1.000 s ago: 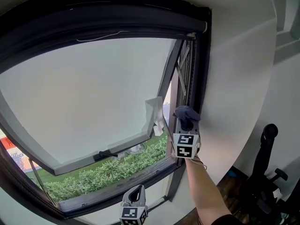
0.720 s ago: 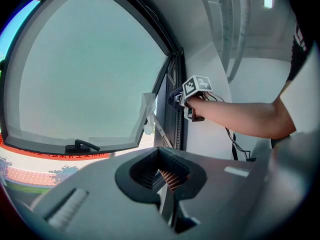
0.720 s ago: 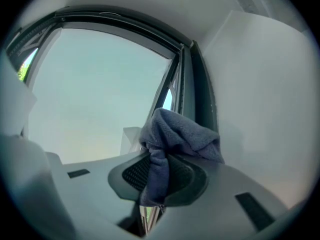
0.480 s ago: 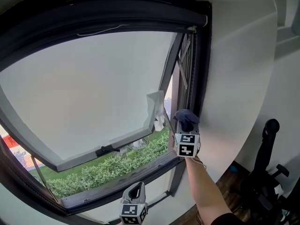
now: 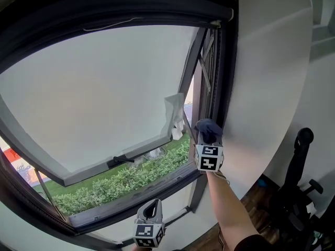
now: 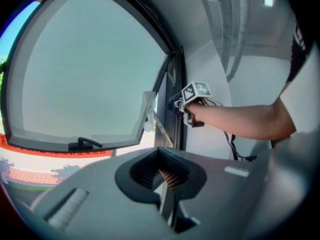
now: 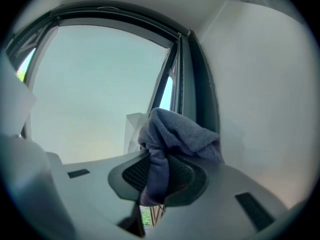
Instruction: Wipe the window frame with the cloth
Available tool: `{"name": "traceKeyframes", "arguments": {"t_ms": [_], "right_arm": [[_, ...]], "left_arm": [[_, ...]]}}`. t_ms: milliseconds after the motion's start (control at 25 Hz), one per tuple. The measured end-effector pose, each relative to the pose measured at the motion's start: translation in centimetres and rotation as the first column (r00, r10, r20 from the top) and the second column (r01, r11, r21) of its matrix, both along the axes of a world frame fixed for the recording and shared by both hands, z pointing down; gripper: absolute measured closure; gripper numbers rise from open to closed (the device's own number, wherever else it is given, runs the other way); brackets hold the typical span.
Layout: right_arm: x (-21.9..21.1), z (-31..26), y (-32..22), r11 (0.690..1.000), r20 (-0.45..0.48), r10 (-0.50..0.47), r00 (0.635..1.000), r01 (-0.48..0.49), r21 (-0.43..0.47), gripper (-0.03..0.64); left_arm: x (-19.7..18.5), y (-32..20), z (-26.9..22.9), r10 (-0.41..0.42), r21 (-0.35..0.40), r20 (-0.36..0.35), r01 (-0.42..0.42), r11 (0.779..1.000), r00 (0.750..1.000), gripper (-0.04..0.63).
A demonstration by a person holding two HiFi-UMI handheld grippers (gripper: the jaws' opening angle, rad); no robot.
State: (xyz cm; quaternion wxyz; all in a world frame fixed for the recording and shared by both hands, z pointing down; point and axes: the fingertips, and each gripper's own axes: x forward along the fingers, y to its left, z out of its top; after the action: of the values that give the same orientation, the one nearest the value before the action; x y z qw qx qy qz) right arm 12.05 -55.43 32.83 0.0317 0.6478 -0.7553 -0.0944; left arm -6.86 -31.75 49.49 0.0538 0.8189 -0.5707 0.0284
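The dark window frame (image 5: 224,72) has its sash swung outward. My right gripper (image 5: 208,138) is shut on a blue-grey cloth (image 5: 208,127) and holds it against the frame's right upright, about level with the sash's lower corner. In the right gripper view the cloth (image 7: 177,134) bunches over the jaws of the right gripper (image 7: 159,173), next to the upright (image 7: 192,84). My left gripper (image 5: 150,211) hangs low, below the sill, shut with nothing in it. From the left gripper view the left gripper (image 6: 167,181) looks up at the right gripper (image 6: 181,104) and the cloth (image 6: 173,103).
A loose white film (image 5: 175,116) hangs from the sash's lower right corner. A black handle (image 5: 119,160) sits on the sash's bottom rail. A hedge (image 5: 120,184) shows outside. White wall (image 5: 261,88) runs right of the frame, with a black stand (image 5: 296,182) on the floor.
The right gripper and cloth have slid a little down the right upright. The left gripper has stayed low.
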Motion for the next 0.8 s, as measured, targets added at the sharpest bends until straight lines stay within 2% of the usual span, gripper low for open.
{"name": "traceKeyframes", "arguments": {"t_ms": [560, 800], "right_arm": [[0.0, 4.5, -0.1, 0.994, -0.015, -0.017, 1.000, 0.015, -0.107, 0.551], [-0.1, 6.1, -0.2, 0.993, -0.021, -0.007, 1.000, 0.004, -0.122, 0.551]], "left_arm": [[1.0, 0.7, 0.1, 0.009, -0.041, -0.013, -0.010, 0.999, 1.000, 0.586], [0.6, 0.6, 0.2, 0.003, -0.036, -0.006, -0.003, 0.999, 1.000, 0.586]]}}
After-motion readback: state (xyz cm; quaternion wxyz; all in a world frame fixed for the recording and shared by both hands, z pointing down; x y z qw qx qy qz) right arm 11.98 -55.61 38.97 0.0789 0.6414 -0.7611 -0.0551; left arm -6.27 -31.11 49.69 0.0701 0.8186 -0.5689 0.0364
